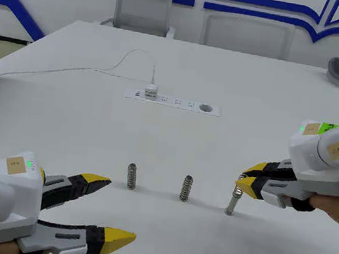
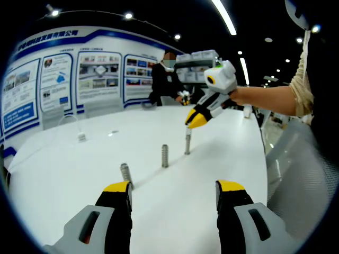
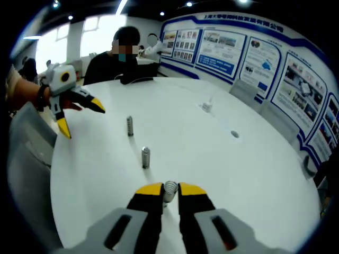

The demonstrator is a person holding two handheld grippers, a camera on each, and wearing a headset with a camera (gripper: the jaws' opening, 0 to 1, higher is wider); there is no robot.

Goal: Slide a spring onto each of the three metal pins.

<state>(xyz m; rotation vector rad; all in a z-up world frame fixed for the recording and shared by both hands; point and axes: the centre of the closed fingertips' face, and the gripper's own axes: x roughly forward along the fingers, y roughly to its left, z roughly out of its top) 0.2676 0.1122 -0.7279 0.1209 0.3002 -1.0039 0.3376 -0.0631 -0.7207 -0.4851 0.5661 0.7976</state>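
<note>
- Left gripper (image 1: 115, 210), lower left: jaws apart, empty.
- Right gripper (image 1: 244, 181), right of centre: jaws pinch last spring (image 3: 170, 187) atop third pin (image 1: 232, 203).
- Left pin (image 1: 131, 176), middle pin (image 1: 186, 188): sprung.
- Risk, I judge: released tilted, spring jams or flicks off.

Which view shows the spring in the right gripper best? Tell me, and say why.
The right gripper view: the spring sits close up between the right gripper's fingers. The head view shows it small at the fingertips, atop the rightmost pin; in the left gripper view it is too small and far to make out.
</note>
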